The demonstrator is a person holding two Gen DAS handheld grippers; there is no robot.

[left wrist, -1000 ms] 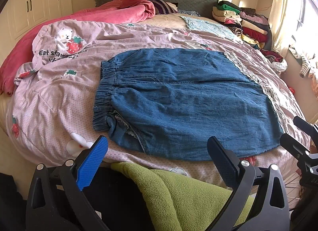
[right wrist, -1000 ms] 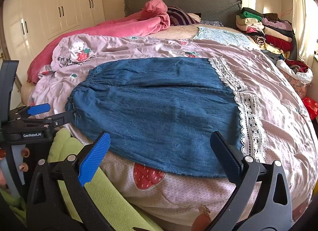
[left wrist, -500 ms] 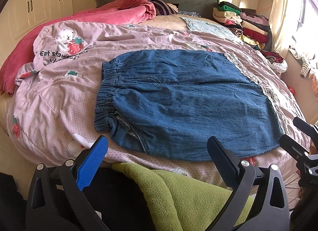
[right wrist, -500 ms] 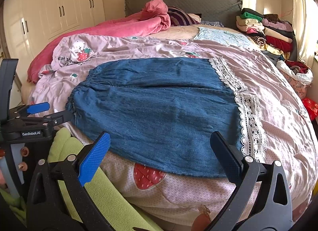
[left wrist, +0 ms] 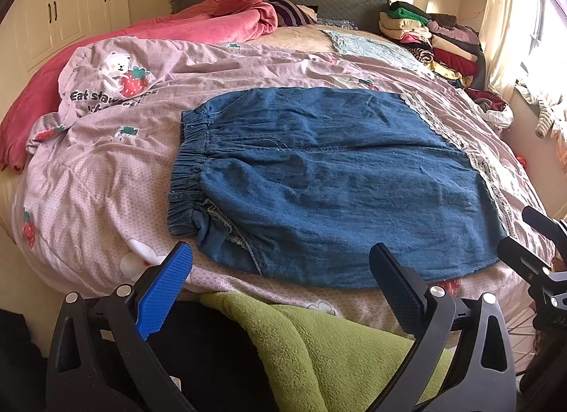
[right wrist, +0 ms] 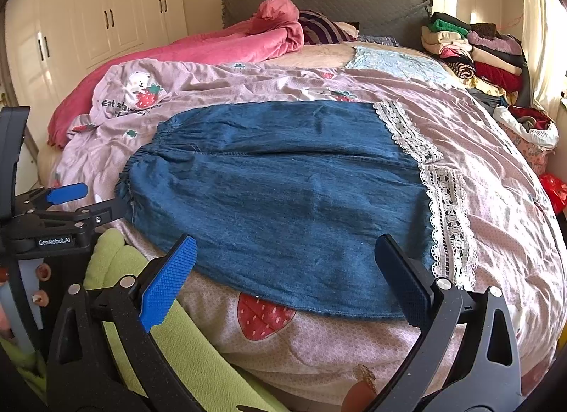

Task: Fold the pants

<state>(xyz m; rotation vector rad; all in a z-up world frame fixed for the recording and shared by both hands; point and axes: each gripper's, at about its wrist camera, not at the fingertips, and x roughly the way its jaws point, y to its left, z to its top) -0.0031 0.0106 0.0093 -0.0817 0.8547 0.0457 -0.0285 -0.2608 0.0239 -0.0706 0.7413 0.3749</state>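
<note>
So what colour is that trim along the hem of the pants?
White lace trim on blue denim pants, clearest in the right wrist view.

Quilt (left wrist: 106, 149) lettering partly creased away; clothes pile (right wrist: 475, 54) items indistinct.

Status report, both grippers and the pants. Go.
Left gripper open, empty, short of the bed. Right gripper open, empty. Denim pants flat on pink duvet, elastic waistband left, lace hems right. Nothing on the pants.

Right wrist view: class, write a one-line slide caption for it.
Open right claw hovers before denim pants with lace trim, spread flat on a pink strawberry quilt.
</note>
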